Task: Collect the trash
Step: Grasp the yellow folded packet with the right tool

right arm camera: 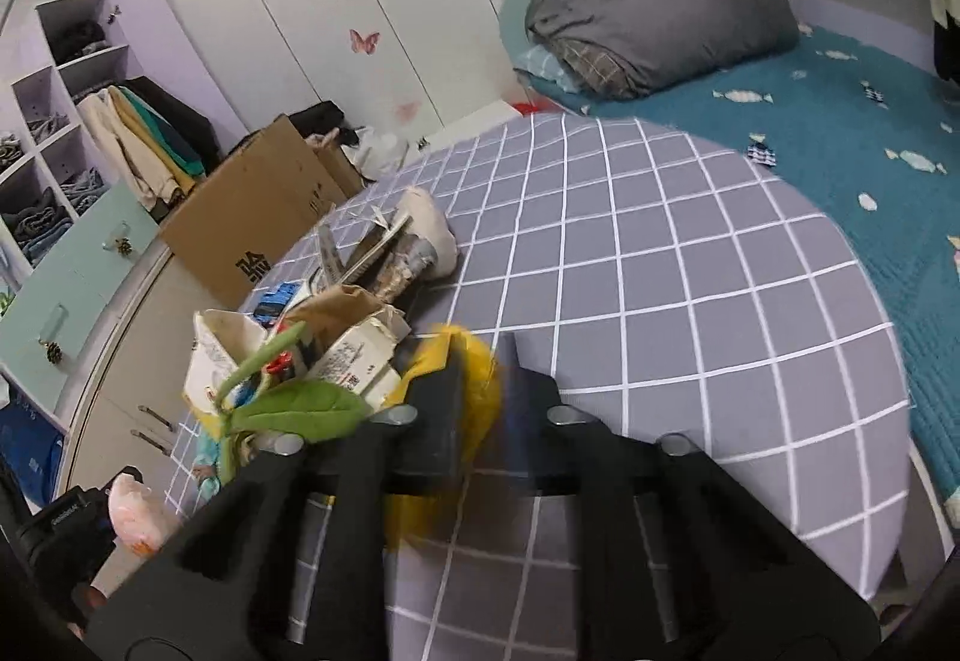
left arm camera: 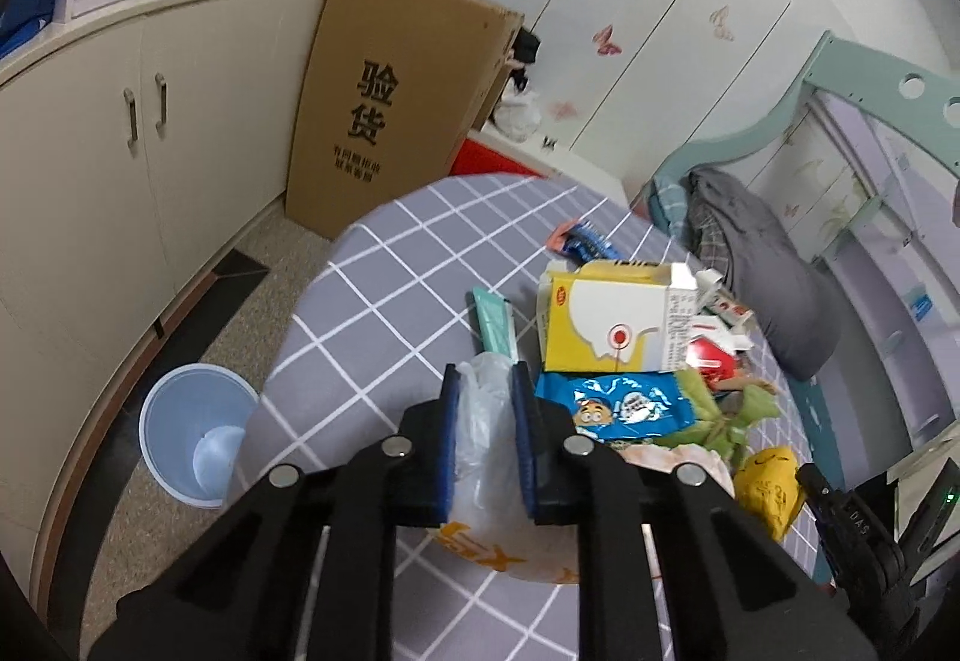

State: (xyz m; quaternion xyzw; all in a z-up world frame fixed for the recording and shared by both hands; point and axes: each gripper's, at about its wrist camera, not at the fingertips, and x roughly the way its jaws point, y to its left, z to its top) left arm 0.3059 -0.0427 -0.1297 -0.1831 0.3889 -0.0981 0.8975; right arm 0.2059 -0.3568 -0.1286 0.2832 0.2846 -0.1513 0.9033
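My left gripper (left arm camera: 487,379) is shut on a clear plastic bag (left arm camera: 486,445) with orange print, held above the grey checked table (left arm camera: 384,289). Past it lie a yellow and white carton (left arm camera: 612,319), a blue snack wrapper (left arm camera: 618,403), a teal packet (left arm camera: 495,322), green leaves (left arm camera: 720,409) and a yellow wrapper (left arm camera: 768,487). My right gripper (right arm camera: 480,361) is shut on that yellow wrapper (right arm camera: 477,391) at the edge of the trash pile (right arm camera: 336,325); the view is motion-blurred. The left gripper with its bag shows at the lower left (right arm camera: 135,505).
A light blue bin (left arm camera: 195,442) stands on the floor left of the table. A tall cardboard box (left arm camera: 390,97) leans by cream cabinets (left arm camera: 138,133). A bed with a grey duvet (right arm camera: 660,31) lies beyond the table. A wide grey stretch of table (right arm camera: 690,301) spreads right of the pile.
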